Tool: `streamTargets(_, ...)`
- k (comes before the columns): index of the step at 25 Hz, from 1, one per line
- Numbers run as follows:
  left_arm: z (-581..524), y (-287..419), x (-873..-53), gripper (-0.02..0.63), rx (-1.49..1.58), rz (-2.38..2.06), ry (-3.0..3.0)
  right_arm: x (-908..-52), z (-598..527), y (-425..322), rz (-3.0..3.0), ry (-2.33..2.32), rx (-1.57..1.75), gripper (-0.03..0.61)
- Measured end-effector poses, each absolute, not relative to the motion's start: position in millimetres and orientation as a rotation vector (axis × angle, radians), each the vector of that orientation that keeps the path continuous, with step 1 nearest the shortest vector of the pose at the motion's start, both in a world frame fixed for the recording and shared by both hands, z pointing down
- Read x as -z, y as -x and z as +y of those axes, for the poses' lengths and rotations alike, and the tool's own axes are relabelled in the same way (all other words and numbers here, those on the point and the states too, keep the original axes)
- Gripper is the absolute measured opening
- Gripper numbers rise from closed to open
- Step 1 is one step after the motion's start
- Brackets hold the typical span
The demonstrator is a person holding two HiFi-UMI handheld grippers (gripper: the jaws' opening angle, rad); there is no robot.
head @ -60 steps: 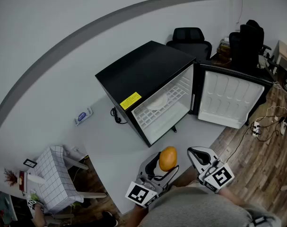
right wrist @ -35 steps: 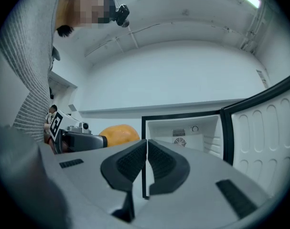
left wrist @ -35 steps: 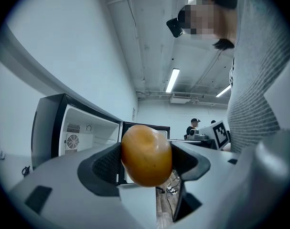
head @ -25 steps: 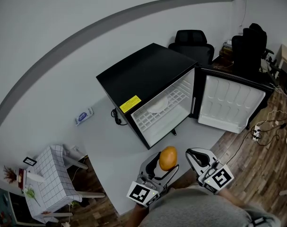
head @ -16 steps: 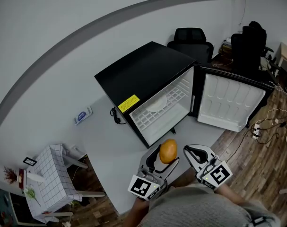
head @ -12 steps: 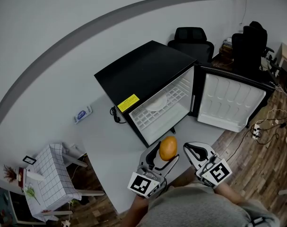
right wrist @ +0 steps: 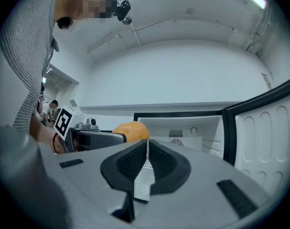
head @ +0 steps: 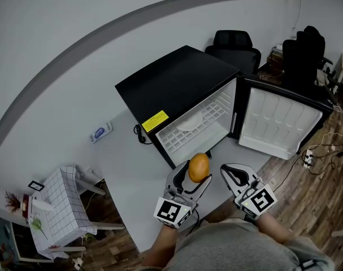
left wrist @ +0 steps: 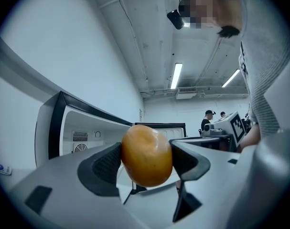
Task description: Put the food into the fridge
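Note:
A small black fridge stands on the white table, its door swung open to the right. Inside I see white wire shelves and a white plate. My left gripper is shut on an orange, held just in front of the fridge opening. In the left gripper view the orange sits squeezed between both pads. My right gripper hovers beside it on the right, shut and empty. From the right gripper view the orange shows at the left, with the fridge interior ahead.
A small blue-and-white packet lies on the table left of the fridge. A black cable hangs at the fridge's left side. Black office chairs stand behind. A gridded white stand is at lower left; wood floor with cables at right.
My left gripper has carried the orange up and forward, closer to the fridge opening. The right gripper has moved forward slightly alongside it.

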State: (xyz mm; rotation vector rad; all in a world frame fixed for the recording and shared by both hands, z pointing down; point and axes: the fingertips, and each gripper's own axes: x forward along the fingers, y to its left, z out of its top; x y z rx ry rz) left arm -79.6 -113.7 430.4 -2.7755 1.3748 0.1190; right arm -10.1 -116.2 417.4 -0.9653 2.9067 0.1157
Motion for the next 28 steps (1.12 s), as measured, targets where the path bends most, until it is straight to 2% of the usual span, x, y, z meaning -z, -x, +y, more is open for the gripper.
streamTargets(28, -211.9, 78.9, -465.9, 0.336, 0.122, 1.612, 2.655, -449.3, -193.6, -9.8, 2.935, 0.926, -0.084, 0.014)
